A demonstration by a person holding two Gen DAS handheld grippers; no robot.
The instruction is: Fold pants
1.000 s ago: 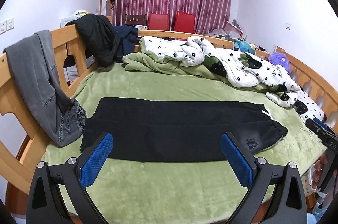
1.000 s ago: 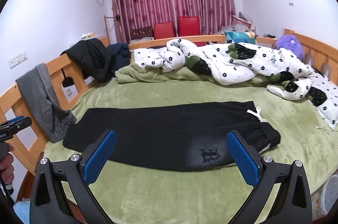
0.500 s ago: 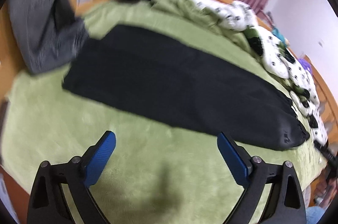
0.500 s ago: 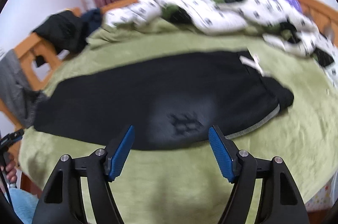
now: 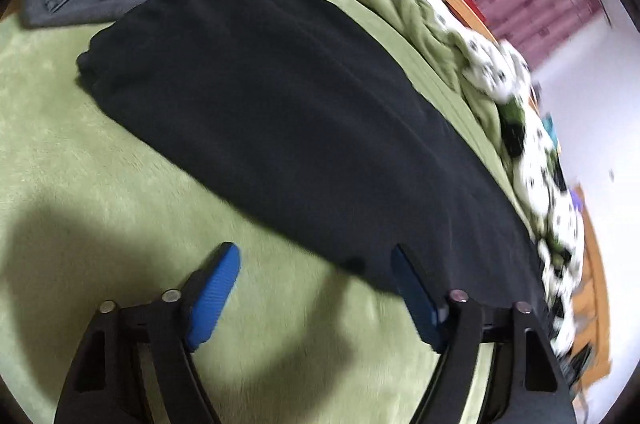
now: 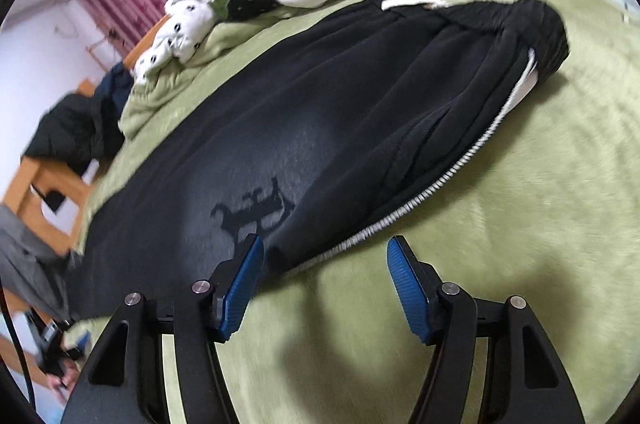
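light: even, bright | shadows: claw-shaped, near | blur: motion, edges | distortion: fisheye

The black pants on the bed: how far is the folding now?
Done: the black pants lie flat and full length on the green blanket, legs apparently stacked. In hand: the left hand-held gripper and right hand-held gripper are at the near edge, jaws just closing, nothing pinched yet. Left: every further fold, beginning with gripping the fabric.

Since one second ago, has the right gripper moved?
Yes. The right gripper has come down toward the black pants, its jaws closing but still open at their near edge.
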